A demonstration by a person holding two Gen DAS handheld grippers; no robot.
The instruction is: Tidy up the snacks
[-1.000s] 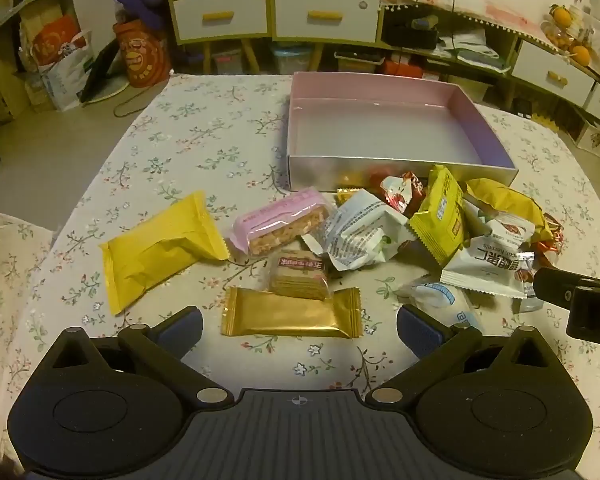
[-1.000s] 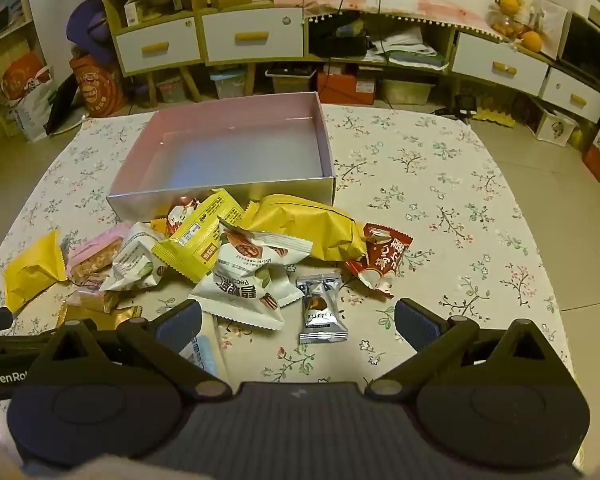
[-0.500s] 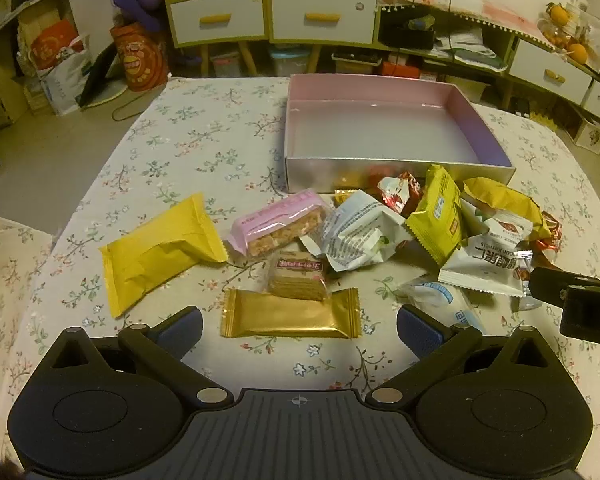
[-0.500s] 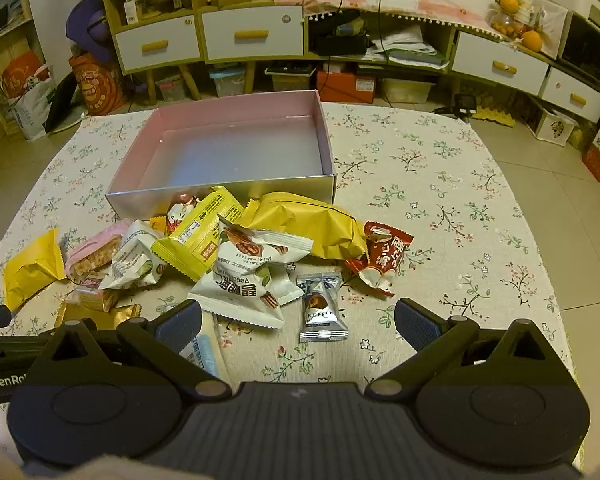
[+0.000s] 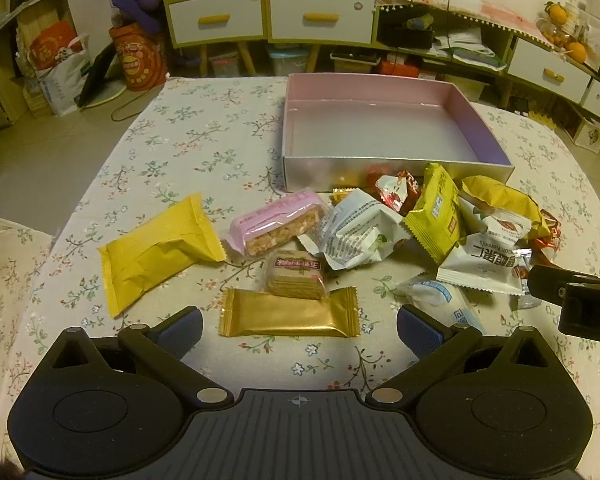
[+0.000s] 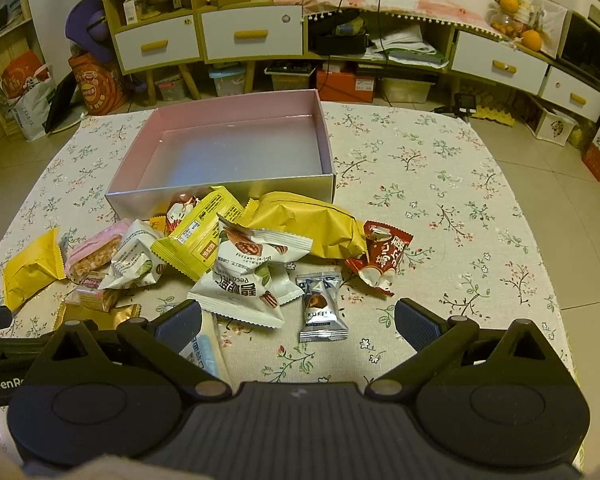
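An empty pink box stands on the floral tablecloth; it also shows in the right wrist view. Several wrapped snacks lie in front of it. My left gripper is open and empty, just short of a gold packet and a wafer pack, with a yellow packet and pink bar beyond. My right gripper is open and empty, just short of a small truffle candy and a white pecan packet. A red packet lies further right.
The table edge drops to a tiled floor on the right. Cabinets with white drawers and cluttered shelves line the far wall. The other gripper's body shows at the right edge of the left wrist view.
Both grippers have edged very slightly; the snacks and box have not moved. Both stay open.
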